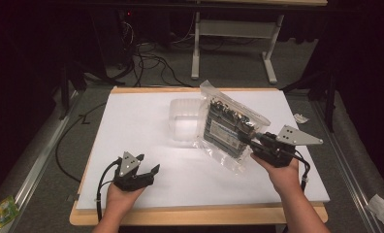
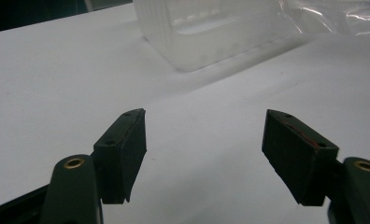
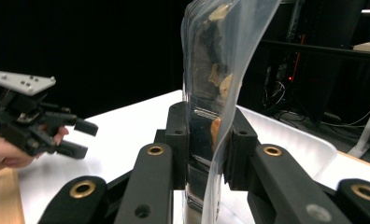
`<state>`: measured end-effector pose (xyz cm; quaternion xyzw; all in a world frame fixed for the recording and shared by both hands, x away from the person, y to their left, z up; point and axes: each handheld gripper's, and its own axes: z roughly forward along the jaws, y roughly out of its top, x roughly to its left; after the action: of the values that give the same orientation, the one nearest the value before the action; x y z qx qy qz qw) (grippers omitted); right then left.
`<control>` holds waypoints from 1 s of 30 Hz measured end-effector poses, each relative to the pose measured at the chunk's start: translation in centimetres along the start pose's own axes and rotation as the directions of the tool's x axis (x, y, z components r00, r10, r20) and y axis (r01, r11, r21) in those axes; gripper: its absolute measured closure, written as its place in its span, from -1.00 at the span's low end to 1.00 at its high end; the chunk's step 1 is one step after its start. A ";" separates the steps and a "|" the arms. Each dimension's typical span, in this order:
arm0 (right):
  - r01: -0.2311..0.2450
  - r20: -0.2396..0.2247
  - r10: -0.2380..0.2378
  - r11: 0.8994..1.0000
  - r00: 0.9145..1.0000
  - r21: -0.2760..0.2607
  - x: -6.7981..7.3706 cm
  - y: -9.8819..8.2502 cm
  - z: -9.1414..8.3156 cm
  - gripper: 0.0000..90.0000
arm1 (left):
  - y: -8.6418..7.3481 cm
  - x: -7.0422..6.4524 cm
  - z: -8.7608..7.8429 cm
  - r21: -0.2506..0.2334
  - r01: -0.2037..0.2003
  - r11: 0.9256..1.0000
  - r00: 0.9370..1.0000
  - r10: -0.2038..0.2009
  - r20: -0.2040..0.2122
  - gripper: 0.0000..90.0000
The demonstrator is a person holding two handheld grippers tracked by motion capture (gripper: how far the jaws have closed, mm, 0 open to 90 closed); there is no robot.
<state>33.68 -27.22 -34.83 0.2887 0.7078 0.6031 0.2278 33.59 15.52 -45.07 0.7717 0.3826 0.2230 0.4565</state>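
Clear plastic zip bag point(image 1: 230, 127) of dark packed items hangs lifted at the table's three o'clock, clamped in the right gripper point(image 1: 256, 140). The left gripper point(image 1: 148, 163), jaws apart and empty, rests at seven o'clock. Next, I judge: lowering the bag into the translucent plastic tub point(image 1: 184, 119) at twelve o'clock.

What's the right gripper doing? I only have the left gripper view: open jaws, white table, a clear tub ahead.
Observer: The right gripper is shut on a clear plastic bag with dark contents.
Operator: Bag on the table or lifted?
Observer: Mostly lifted, tilted up; in the high view I can't tell whether its lower corner touches the table.
Operator: Where is it relative to the tub?
Observer: Right beside the clear tub, overlapping its right edge in the high view.
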 end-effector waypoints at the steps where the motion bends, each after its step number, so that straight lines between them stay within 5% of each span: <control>1: -0.007 0.004 0.007 1.000 1.000 -0.002 -0.1 0.2 0.1 0.70 | 0.0 0.0 -0.1 0.003 -0.007 1.000 1.000 0.007 0.003 -0.31; 14: -0.051 0.037 0.053 0.998 0.998 -0.047 -1.5 2.0 2.2 0.70 | 0.3 -0.8 -0.6 -0.019 -0.037 0.999 0.999 0.038 0.025 -0.32; 30: -0.034 0.057 0.036 0.999 0.998 -0.039 -3.7 3.1 6.6 0.70 | 0.4 -1.0 -1.0 -0.028 -0.038 0.999 0.999 0.039 0.033 -0.32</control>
<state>41.24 -24.64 -32.98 0.3138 0.6843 0.6118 0.2429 32.45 15.15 -44.21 0.7763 0.3568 0.2241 0.4689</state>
